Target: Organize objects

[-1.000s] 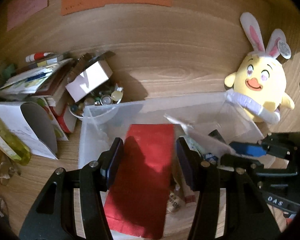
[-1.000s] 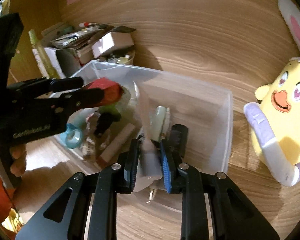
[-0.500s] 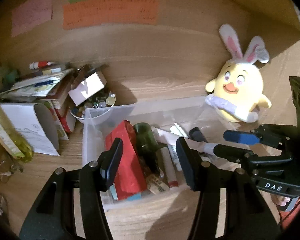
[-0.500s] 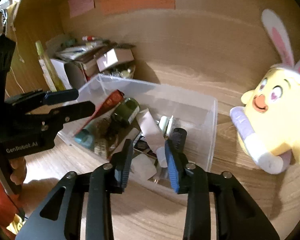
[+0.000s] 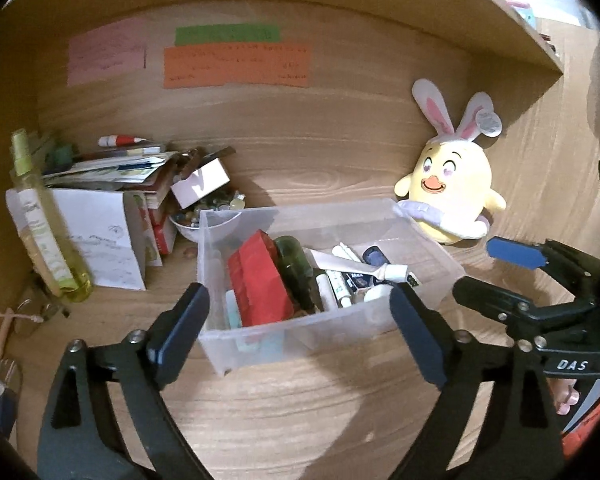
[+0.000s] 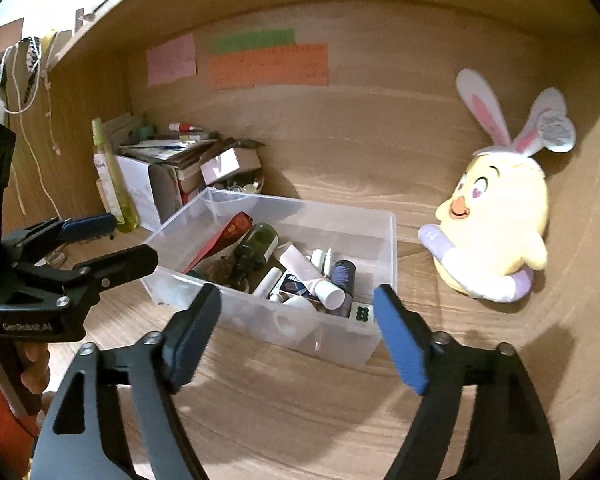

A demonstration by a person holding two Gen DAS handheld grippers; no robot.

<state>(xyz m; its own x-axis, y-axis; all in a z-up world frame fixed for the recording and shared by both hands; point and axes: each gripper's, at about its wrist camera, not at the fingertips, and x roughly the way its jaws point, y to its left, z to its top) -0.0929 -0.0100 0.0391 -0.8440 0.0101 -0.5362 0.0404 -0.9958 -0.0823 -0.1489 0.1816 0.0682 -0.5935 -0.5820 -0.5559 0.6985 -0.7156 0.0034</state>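
Beyond the left claw (image 5: 300,322): the bin (image 5: 424,236).

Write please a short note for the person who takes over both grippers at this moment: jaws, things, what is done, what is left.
Left gripper: jaws have just opened wide, nothing between them.
Right gripper: the same, jaws just opened and empty.
Both are in front of the clear bin, not touching it.
In the bin: red box, green bottle, white tube, and small bottles.
Outside it: plush chick right of the bin, spray bottle and a pile of boxes and papers on the left.
Done: several small things are binned. Left, probably: the pile on the left.
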